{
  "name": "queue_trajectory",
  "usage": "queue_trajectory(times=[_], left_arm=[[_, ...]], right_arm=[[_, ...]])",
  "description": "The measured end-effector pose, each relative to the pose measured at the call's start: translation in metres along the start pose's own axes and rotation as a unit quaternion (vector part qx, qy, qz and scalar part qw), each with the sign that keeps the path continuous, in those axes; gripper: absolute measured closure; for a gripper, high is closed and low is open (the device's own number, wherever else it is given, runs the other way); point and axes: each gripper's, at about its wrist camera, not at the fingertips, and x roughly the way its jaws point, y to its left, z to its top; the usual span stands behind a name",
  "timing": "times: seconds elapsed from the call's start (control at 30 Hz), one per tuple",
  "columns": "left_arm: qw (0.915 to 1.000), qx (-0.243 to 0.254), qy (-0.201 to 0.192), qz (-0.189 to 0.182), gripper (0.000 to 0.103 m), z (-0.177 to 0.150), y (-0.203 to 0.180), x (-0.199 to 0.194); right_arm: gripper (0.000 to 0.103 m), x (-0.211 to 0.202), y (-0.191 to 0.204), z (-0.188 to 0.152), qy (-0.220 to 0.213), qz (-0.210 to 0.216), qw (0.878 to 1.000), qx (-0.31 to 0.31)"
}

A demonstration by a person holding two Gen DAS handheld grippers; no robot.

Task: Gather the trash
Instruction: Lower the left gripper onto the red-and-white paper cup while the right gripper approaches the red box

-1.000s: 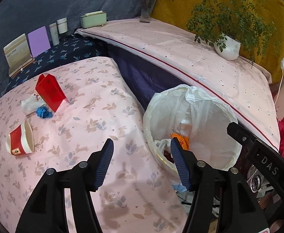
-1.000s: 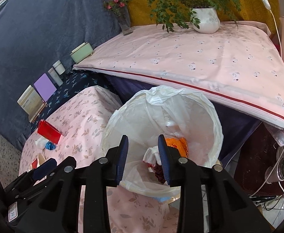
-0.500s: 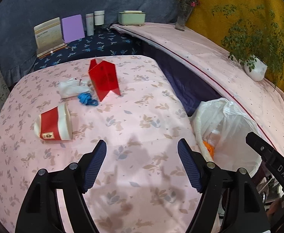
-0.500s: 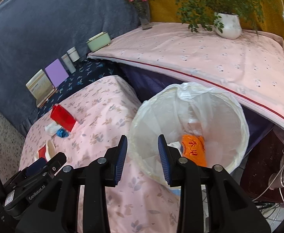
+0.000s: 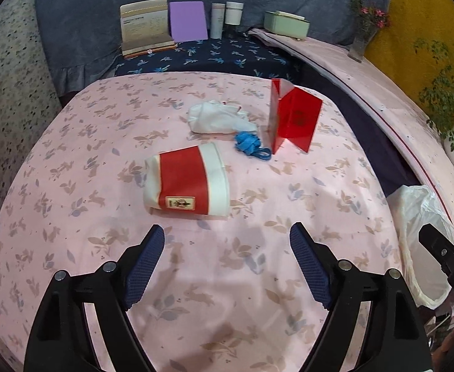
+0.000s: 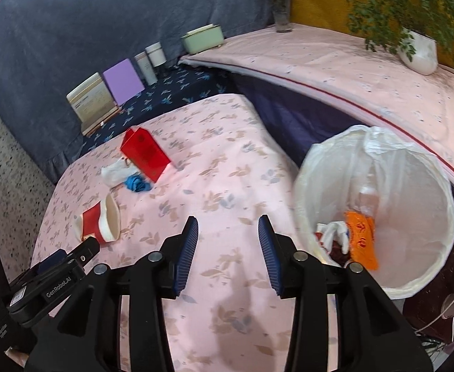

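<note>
The lined trash bin [image 6: 378, 214], at three o'clock, already holds wrappers. On the table [image 5: 103, 142] lie a tipped paper cup [image 5: 186, 184] at centre, a white tissue [image 5: 217, 120], a blue scrap [image 5: 249, 144]. Left gripper [image 5: 227, 255] wide apart, empty; right gripper [image 6: 228, 248] parted, empty.

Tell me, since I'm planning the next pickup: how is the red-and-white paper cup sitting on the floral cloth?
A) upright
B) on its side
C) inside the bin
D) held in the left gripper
B: the paper cup lies on its side, ahead of the open, empty left gripper.
</note>
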Motion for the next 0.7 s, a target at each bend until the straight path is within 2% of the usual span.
queue_trajectory(times=[0.27,0.53,0.7], left_arm=[[0.9996,-0.015,0.020,0.010,0.024,0.016,0.027,0.030],[0.9987,0.000,0.051,0.005,0.022,0.028,0.031,0.061],[0.9976,-0.012,0.068,0.004,0.022,0.034,0.038,0.077]], right_arm=[[0.064,0.034,0.039,0.004,0.024,0.017,0.999,-0.027],[0.064,0.065,0.058,0.014,0.038,0.023,0.998,-0.034],[0.064,0.077,0.067,0.020,0.043,0.028,0.998,-0.038]])
